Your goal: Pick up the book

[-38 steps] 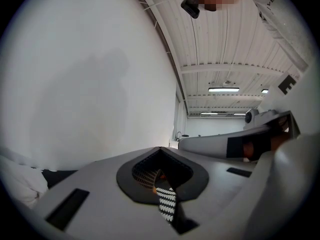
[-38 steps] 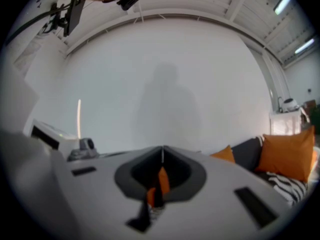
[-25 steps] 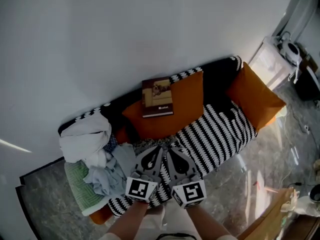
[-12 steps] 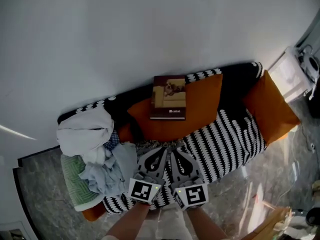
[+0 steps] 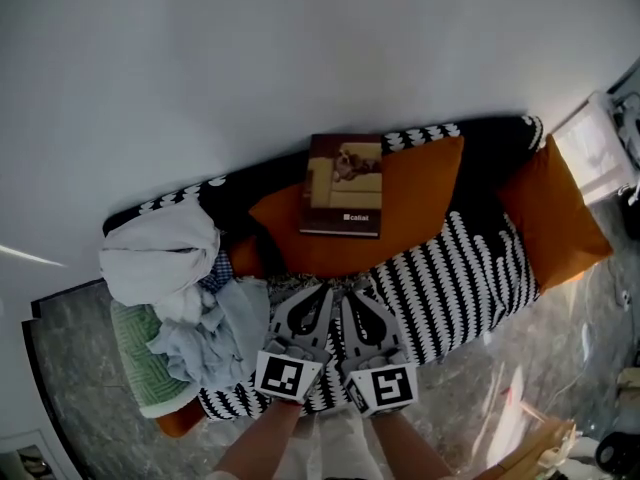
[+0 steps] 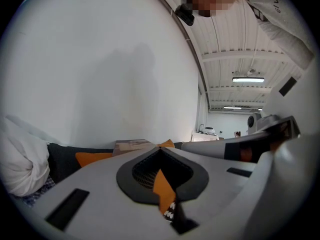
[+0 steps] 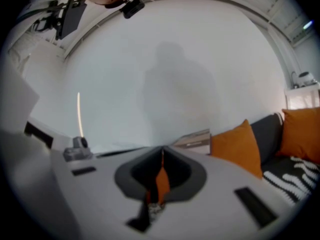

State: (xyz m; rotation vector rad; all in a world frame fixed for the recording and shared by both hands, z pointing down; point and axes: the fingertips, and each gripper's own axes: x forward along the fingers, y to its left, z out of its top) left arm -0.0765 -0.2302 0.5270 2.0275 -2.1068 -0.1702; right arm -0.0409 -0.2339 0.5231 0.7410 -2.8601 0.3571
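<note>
Book (image 5: 343, 185) lies cover-up on the big orange cushion (image 5: 415, 203), tilted against the back of the sofa (image 5: 455, 273), close to the wall. Looks like a hardcover: stiff, probably moderately heavy, and the glossy cover may slip. The cushion under it is soft, so a push would likely sink it. Best hold is probably the lower free edge or a side edge, pinched across the thickness. Left gripper (image 5: 326, 290) and right gripper (image 5: 346, 296) are side by side over the seat front. Both jaws are clenched with nothing in them, well apart from the book, and must open first. Laundry pile (image 5: 175, 278) at left and 2nd orange cushion (image 5: 555, 208) at right don't block the way.
</note>
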